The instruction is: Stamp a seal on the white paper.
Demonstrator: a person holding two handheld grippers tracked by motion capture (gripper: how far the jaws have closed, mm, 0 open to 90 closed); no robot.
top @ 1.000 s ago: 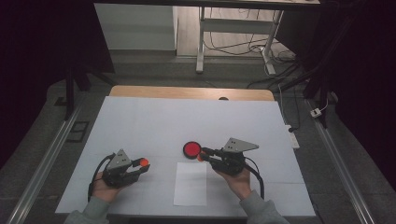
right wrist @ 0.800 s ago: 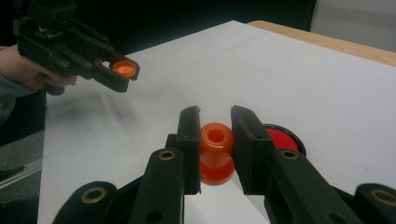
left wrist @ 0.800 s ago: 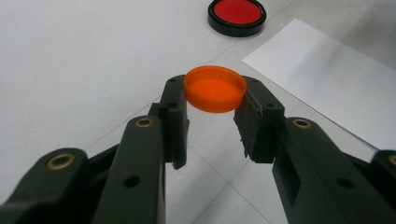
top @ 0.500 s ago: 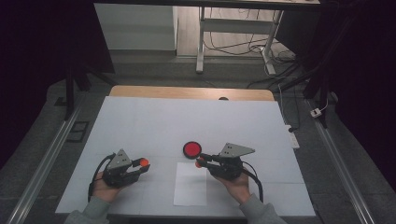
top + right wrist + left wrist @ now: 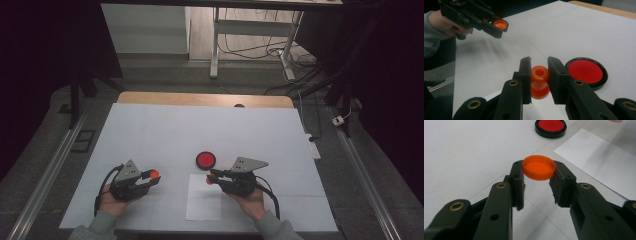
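The room is dim, with most of the light falling on the white table top. A strip of bare wood shows along the table's far edge. Beyond the table the floor is grey, and a white cabinet stands there to the left. Right of the cabinet are the white legs of a desk, with dark cables lying loose under it. A metal rail runs along each side of the table.
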